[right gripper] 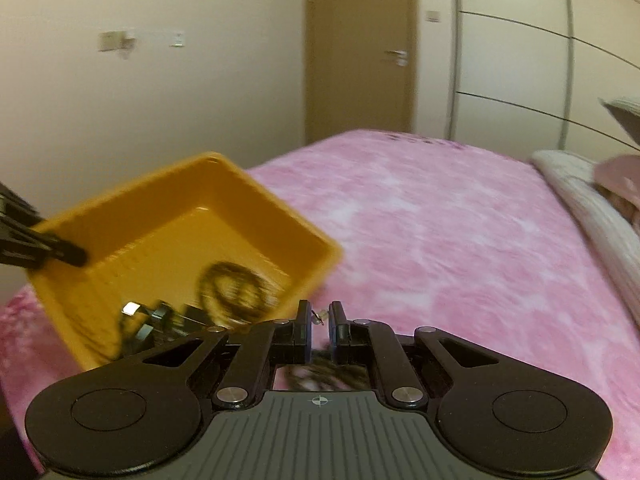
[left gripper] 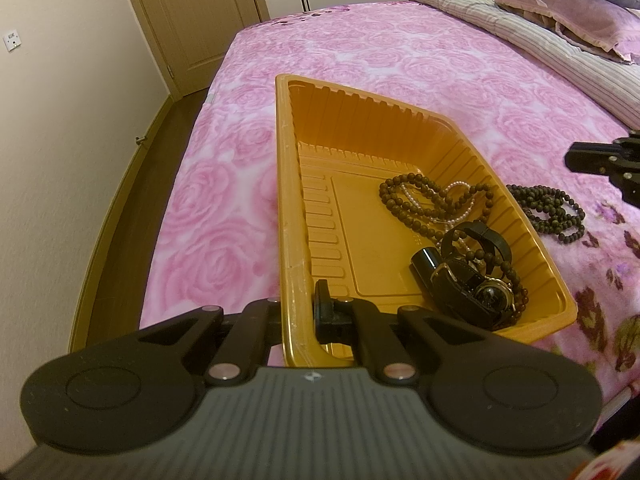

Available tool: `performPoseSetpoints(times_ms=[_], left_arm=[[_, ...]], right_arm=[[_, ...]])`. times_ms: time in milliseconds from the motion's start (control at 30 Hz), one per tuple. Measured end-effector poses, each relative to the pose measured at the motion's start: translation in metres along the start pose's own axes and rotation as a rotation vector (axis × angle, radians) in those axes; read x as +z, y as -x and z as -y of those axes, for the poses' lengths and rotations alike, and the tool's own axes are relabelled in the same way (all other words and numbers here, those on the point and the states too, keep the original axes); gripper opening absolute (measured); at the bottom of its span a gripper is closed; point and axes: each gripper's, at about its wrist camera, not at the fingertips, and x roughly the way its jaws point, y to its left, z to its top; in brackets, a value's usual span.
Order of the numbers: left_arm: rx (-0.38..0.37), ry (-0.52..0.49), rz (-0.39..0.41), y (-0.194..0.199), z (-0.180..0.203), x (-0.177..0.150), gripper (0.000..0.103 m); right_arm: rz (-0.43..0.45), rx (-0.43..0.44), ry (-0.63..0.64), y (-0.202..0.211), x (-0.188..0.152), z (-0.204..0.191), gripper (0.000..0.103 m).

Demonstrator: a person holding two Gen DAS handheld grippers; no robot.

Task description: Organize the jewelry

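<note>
An orange plastic tray (left gripper: 288, 208) lies on the pink bed. My left gripper (left gripper: 298, 312) is shut on the tray's near left rim. Inside lie a brown bead necklace (left gripper: 416, 204), a pearl strand (left gripper: 460, 196), a black watch (left gripper: 484, 292) and a small black cylinder (left gripper: 426, 260). A dark bead necklace (left gripper: 548, 212) lies on the bed just right of the tray. In the blurred right wrist view the tray (right gripper: 120, 216) sits at left. My right gripper (right gripper: 320, 320) is nearly shut on a thin small metal piece (right gripper: 319, 315), with dark beads (right gripper: 332, 372) beneath it.
The pink floral blanket (left gripper: 360, 48) covers the bed. A striped quilt (left gripper: 540, 36) and pillow (left gripper: 568, 4) lie at the far right. A door (left gripper: 192, 12) and wall stand beyond the bed's left edge, with floor below. Wardrobe doors (right gripper: 512, 60) stand behind the bed.
</note>
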Motion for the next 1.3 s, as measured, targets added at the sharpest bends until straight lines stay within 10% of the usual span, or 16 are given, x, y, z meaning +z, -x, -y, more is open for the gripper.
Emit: performPoseSetpoints(times_ms=[1300], left_arm=[[0.0, 0.001, 0.0, 0.0, 0.001, 0.0, 0.003]], right_arm=[[-0.02, 0.33, 0.151, -0.042, 0.025, -0.099, 0.008]])
